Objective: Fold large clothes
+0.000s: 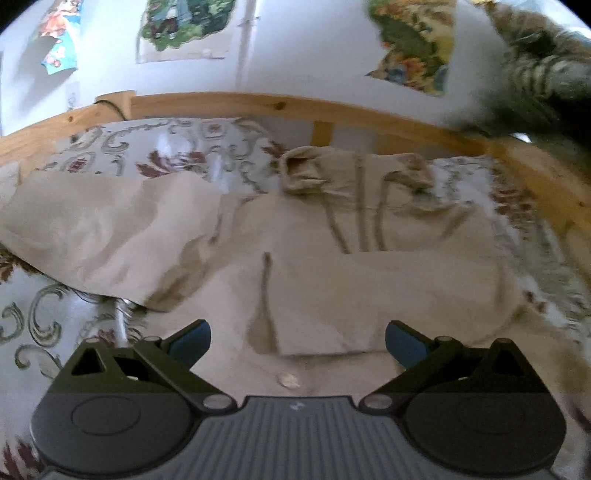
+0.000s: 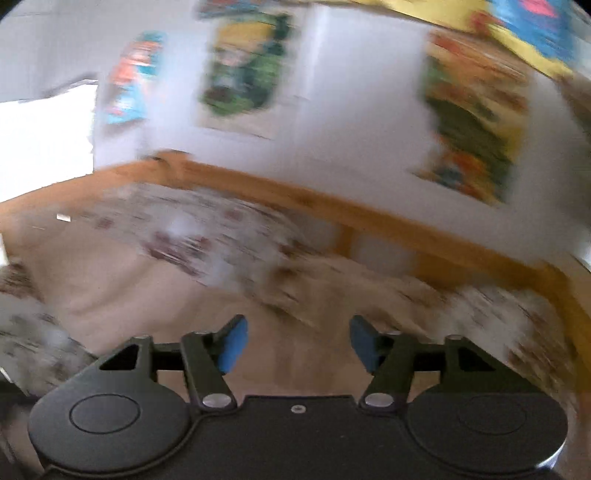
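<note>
A large beige hooded garment (image 1: 280, 236) lies spread on the bed, hood and drawstrings at the far end, one sleeve folded across its body and the other sleeve stretched out to the left. My left gripper (image 1: 297, 341) is open and empty, just above the garment's near part by a button (image 1: 287, 379). My right gripper (image 2: 298, 343) is open and empty over the beige garment (image 2: 122, 295); its view is heavily blurred by motion.
The bed has a white floral bedsheet (image 1: 55, 325) and a wooden bed frame (image 1: 229, 101) along the far side and right. Colourful pictures (image 1: 184, 26) hang on the white wall behind. A blurred sleeved arm (image 1: 539, 70) crosses the top right.
</note>
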### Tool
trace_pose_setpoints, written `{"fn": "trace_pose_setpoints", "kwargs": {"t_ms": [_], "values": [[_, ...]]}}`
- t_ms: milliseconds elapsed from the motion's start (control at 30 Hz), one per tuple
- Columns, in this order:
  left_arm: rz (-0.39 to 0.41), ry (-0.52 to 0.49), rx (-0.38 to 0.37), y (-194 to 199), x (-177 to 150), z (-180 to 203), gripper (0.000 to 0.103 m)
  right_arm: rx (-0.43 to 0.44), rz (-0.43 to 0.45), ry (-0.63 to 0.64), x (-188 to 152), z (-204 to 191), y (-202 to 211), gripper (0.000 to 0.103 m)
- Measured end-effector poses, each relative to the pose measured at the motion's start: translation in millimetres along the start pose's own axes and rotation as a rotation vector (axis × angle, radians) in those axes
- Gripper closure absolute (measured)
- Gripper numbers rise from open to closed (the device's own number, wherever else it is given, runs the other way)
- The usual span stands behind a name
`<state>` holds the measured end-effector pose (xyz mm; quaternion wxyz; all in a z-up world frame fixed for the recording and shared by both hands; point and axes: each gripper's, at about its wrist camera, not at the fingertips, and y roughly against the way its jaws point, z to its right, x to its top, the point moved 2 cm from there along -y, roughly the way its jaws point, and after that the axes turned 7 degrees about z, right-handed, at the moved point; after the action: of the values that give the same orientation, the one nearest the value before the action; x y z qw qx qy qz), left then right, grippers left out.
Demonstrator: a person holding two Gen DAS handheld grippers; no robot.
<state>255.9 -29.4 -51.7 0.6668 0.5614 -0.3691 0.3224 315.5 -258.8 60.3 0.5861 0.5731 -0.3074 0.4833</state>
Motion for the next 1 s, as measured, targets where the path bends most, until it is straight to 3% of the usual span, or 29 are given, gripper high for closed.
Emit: {"fn": "trace_pose_setpoints", "kwargs": {"t_ms": [167, 267, 400, 600, 700, 733, 767, 933, 1000], "values": [[-0.081, -0.001, 0.118, -55.4, -1.4, -0.9, 0.001, -0.361, -0.108, -0.001, -88.4, 65.8, -2.3, 0.029], [-0.112, -0.072, 0.163, -74.2, -12.6, 2.8, 0.001, -0.475, -0.159, -0.091, -139.9, 100.8, -9.8, 0.029], [-0.134, -0.128, 0.204, -91.1, -22.4, 5.9, 0.001, -0.471, -0.177, -0.263, -176.7, 131.6, -19.9, 0.031], [-0.158, -0.152, 0.229, -102.6, -30.7, 6.2, 0.001, -0.413, -0.140, -0.353, -188.5, 149.7, -40.0, 0.044], [-0.158, -0.182, 0.232, -105.0, -35.2, 9.9, 0.001, -0.368, -0.171, -0.371, -195.0, 152.0, -57.2, 0.075], [-0.156, -0.189, 0.230, -104.7, -36.3, 11.4, 0.001, -0.345, -0.172, -0.373, -196.3, 150.6, -60.0, 0.093], [-0.157, -0.195, 0.227, -104.2, -36.7, 12.8, 0.001, -0.355, -0.173, -0.373, -195.6, 150.3, -61.6, 0.099], [-0.190, -0.205, 0.173, -99.2, -39.3, 22.9, 0.001, -0.453, -0.141, -0.345, -187.1, 161.3, -57.1, 0.102], [-0.196, -0.208, 0.146, -96.5, -39.5, 26.7, 0.001, -0.482, -0.160, -0.314, -189.5, 160.4, -59.3, 0.098]]}}
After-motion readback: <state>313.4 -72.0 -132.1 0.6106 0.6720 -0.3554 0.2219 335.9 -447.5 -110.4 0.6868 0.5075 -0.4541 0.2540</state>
